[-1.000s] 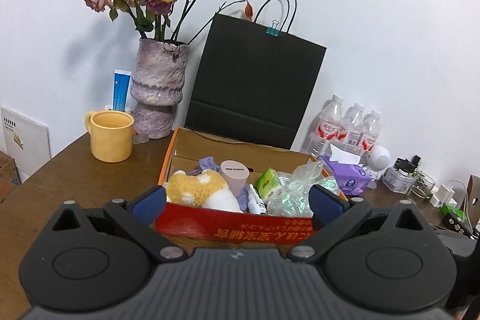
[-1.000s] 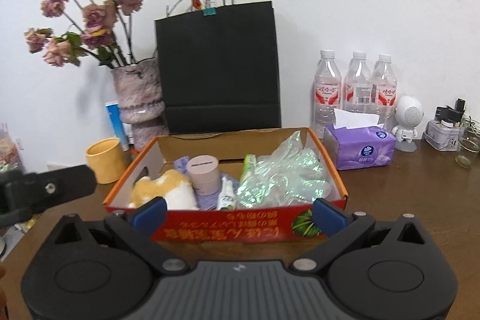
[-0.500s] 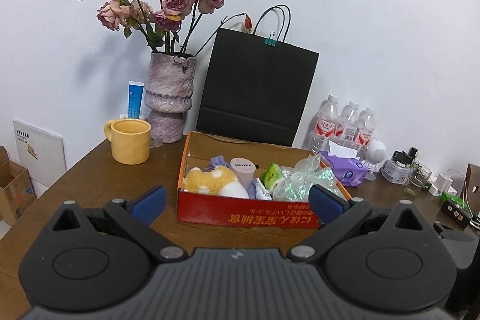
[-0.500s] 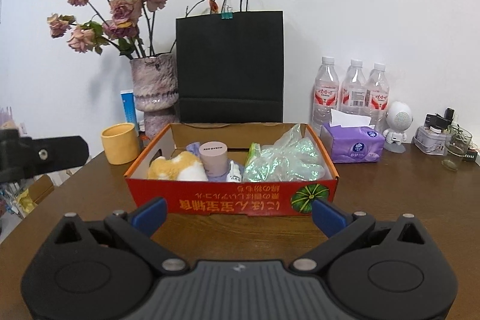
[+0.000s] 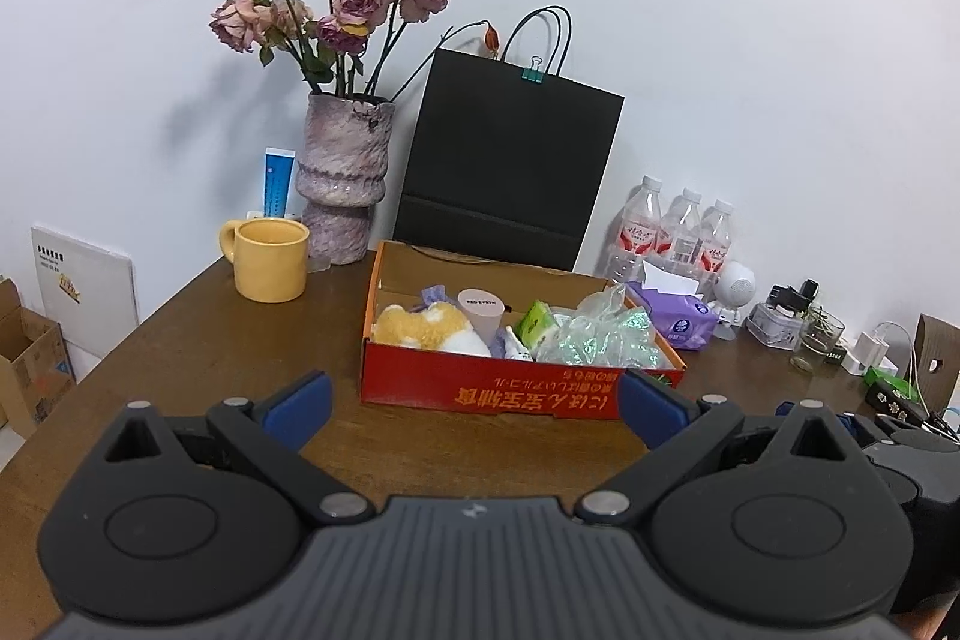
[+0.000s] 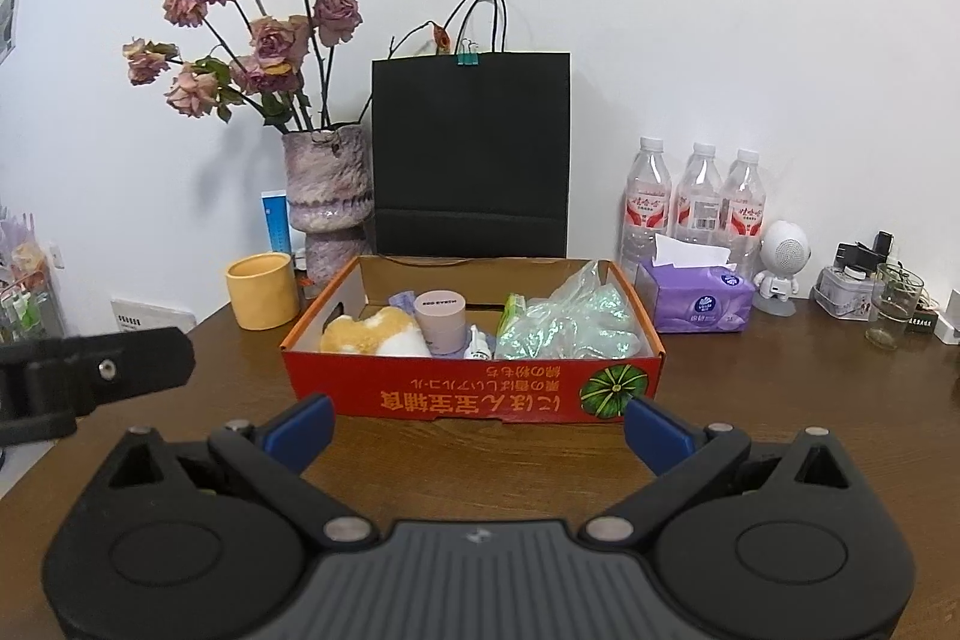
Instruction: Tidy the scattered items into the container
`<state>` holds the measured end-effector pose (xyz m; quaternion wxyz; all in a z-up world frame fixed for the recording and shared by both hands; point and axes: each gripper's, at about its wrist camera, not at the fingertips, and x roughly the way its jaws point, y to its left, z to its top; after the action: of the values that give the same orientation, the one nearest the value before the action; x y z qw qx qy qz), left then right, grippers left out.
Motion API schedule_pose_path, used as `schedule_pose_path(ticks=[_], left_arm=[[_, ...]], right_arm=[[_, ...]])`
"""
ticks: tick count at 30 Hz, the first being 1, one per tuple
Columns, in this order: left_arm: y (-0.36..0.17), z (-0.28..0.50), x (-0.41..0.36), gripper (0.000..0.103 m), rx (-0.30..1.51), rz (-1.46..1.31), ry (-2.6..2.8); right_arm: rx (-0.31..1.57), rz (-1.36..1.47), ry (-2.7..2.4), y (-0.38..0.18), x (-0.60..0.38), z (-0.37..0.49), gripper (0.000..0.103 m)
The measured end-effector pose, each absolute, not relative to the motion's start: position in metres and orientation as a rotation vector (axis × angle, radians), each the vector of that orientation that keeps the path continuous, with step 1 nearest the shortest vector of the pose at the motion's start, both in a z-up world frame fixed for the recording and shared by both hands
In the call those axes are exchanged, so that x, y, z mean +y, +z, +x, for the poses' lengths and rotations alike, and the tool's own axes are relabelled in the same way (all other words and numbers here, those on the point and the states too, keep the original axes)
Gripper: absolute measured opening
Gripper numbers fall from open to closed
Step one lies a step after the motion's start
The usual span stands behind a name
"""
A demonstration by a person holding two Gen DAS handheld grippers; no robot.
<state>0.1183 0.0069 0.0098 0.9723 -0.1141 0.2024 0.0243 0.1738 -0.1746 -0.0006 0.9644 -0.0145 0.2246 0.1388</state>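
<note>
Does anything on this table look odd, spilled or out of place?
Nothing is spilled or toppled. The red box sits flat, though its printed lettering reads upside down from here. The roses in the vase look dried and wilted. Both grippers are open and empty.

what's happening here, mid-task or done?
Looks near done. Both grippers, left and right, are open, hold nothing and hover over the table in front of the red cardboard box. The box already holds a plush toy, a pink jar, a small bottle and a crinkled plastic bag.
</note>
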Motion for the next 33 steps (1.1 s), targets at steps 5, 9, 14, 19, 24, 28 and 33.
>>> schedule_pose_path(ticks=[5,9,14,19,24,28,33], left_arm=[[0.010,0.108,0.009,0.103,0.407,-0.236,0.047],[0.011,0.102,0.012,0.103,0.408,-0.236,0.050],[0.014,0.092,0.016,0.103,0.390,-0.237,0.056],[0.014,0.086,0.017,0.103,0.390,-0.240,0.058],[0.015,0.081,0.015,0.103,0.388,-0.231,0.053],[0.016,0.077,0.015,0.103,0.380,-0.232,0.053],[0.015,0.074,0.014,0.103,0.380,-0.228,0.053]], right_arm=[[0.460,-0.037,0.280,-0.002,-0.174,0.164,0.103],[0.459,-0.036,0.278,-0.002,-0.174,0.156,0.103],[0.453,-0.036,0.277,0.000,-0.173,0.147,0.103],[0.459,-0.040,0.285,-0.001,-0.171,0.142,0.103],[0.459,-0.051,0.297,-0.002,-0.167,0.136,0.103],[0.451,-0.049,0.299,0.000,-0.167,0.132,0.103],[0.450,-0.044,0.299,-0.001,-0.169,0.129,0.103]])
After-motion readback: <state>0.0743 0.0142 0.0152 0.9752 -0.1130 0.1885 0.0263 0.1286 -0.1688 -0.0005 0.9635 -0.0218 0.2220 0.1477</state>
